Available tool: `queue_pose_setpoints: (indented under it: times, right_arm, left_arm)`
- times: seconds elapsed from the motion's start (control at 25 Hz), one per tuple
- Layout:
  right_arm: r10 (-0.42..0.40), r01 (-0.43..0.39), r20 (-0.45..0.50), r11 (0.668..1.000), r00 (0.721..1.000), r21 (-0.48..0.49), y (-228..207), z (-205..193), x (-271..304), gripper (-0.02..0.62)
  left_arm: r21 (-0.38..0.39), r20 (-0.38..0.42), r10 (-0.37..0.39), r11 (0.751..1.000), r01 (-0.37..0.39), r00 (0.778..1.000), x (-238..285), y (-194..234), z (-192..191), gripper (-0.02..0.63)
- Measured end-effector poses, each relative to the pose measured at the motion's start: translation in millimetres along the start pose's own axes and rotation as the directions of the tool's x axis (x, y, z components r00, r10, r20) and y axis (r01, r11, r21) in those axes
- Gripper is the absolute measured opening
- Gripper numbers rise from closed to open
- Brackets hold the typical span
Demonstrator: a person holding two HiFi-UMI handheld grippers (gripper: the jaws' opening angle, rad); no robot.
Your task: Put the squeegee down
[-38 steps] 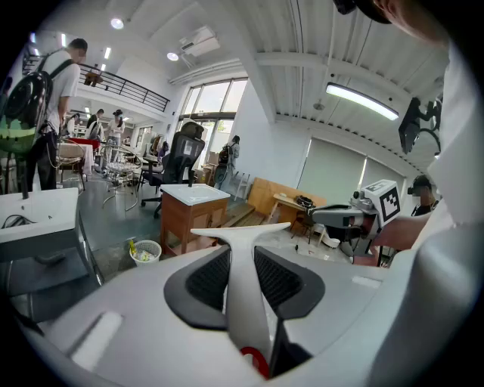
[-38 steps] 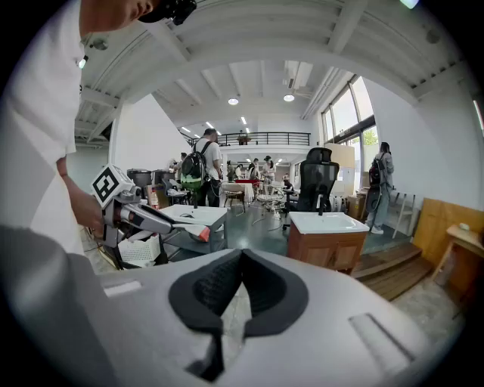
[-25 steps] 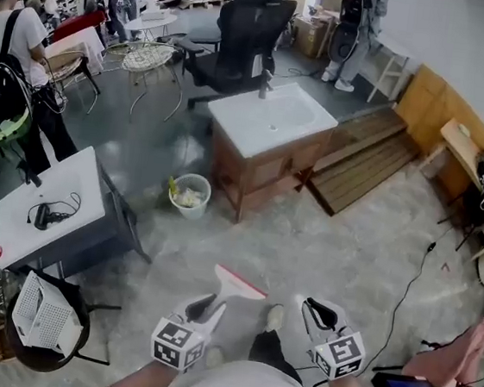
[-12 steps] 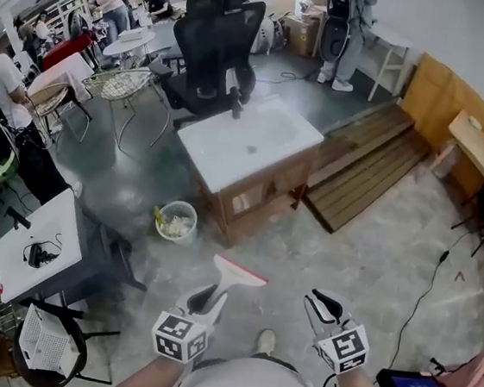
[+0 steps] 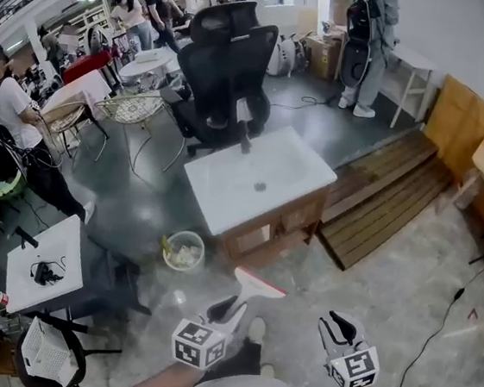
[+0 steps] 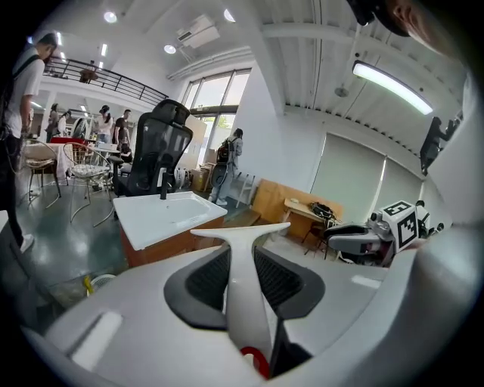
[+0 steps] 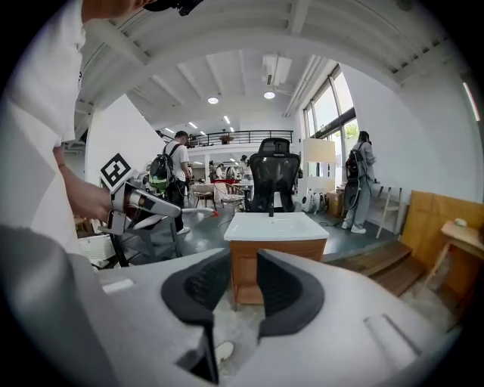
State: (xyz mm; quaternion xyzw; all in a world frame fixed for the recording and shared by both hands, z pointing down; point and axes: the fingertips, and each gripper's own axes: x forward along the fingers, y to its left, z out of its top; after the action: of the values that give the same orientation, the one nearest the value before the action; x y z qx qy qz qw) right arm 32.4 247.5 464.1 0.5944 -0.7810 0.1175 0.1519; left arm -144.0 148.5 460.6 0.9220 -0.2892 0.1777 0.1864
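Note:
The squeegee (image 5: pixel 253 287) has a white handle and a wide blade with a red edge. My left gripper (image 5: pixel 227 310) is shut on its handle, and the blade points ahead toward the white sink cabinet (image 5: pixel 256 181). In the left gripper view the handle (image 6: pixel 240 249) stands upright between the dark pads of that gripper (image 6: pixel 243 266). My right gripper (image 5: pixel 339 328) hovers to the right at the same height. In its own view the right gripper (image 7: pixel 242 281) shows a gap between its pads and nothing in it. Both are above the concrete floor, short of the cabinet.
A black office chair (image 5: pixel 231 57) stands behind the sink cabinet. A small waste bucket (image 5: pixel 183 249) sits on the floor to its left, with a white table (image 5: pixel 43 265) further left. Wooden steps (image 5: pixel 388 205) lie to the right. Several people stand at the back and left.
Both grippers have moved forward across the floor toward the sink cabinet, which now looks nearer. The squeegee stays held in the left gripper the same way.

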Motion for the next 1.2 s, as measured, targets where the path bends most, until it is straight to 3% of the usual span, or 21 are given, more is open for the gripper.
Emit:
queue_pose_setpoints:
  times: [0.32,0.56,0.72,1.2]
  right_arm:
    - [-0.039,0.039,-0.047,0.999,0.998,0.011,-78.2,15.9,61.1,0.091]
    - [-0.07,0.068,-0.041,0.997,0.997,-0.041,-151.6,61.6,121.2,0.091]
    - [-0.081,0.08,-0.048,0.996,0.996,-0.026,-184.2,76.0,161.8,0.091]
    - [0.06,-0.061,-0.068,0.998,0.996,-0.017,-286.5,88.0,272.1,0.091]
  left_arm:
    - [-0.038,-0.001,-0.018,0.999,0.018,1.0,111.5,44.3,34.2,0.107]
    - [-0.017,0.054,-0.025,1.0,0.026,0.998,197.8,85.0,103.6,0.107]
    - [-0.02,0.04,-0.021,1.0,0.021,0.999,246.3,112.2,124.4,0.107]
    - [-0.113,0.022,0.128,0.986,-0.125,0.992,383.1,172.0,173.3,0.107]
